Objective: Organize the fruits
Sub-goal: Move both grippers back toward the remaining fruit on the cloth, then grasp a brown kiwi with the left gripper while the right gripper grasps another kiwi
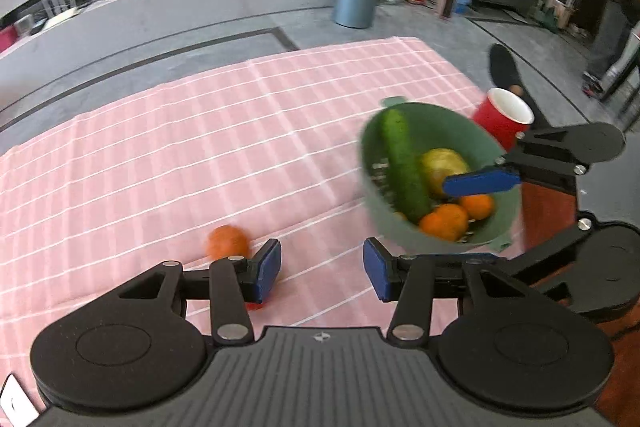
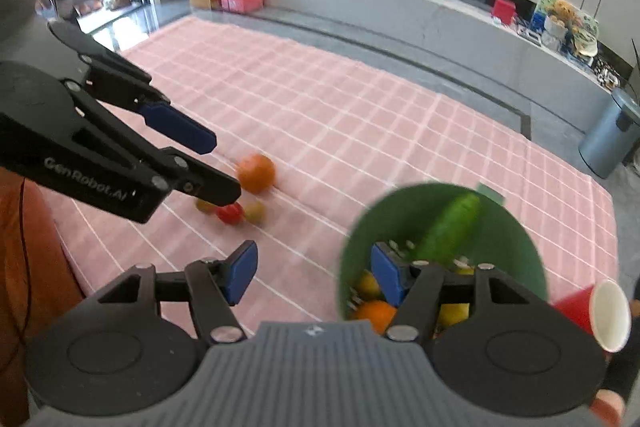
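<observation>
In the lower middle of the left wrist view our left gripper (image 1: 322, 269) hangs with its jaws parted and nothing between them, low over the pink checked cloth (image 1: 200, 147). Just beyond its left finger, left of centre, sits a loose orange (image 1: 227, 242); a small red fruit peeks out under that finger. The right wrist view shows it as a red cherry tomato (image 2: 230, 213) flanked by two small yellowish ones, touching or nearly so.

Our right gripper (image 2: 314, 275) is also spread and empty, its right finger over the green bowl (image 2: 380, 215) at lower right. The bowl already holds a cucumber (image 1: 404, 167), oranges and a yellow fruit.

We judge the orange firm and prone to rolling, so we would grip it across its widest part. The tomatoes look soft and need a gentle squeeze.

At far right stands a red cup (image 1: 502, 117).
</observation>
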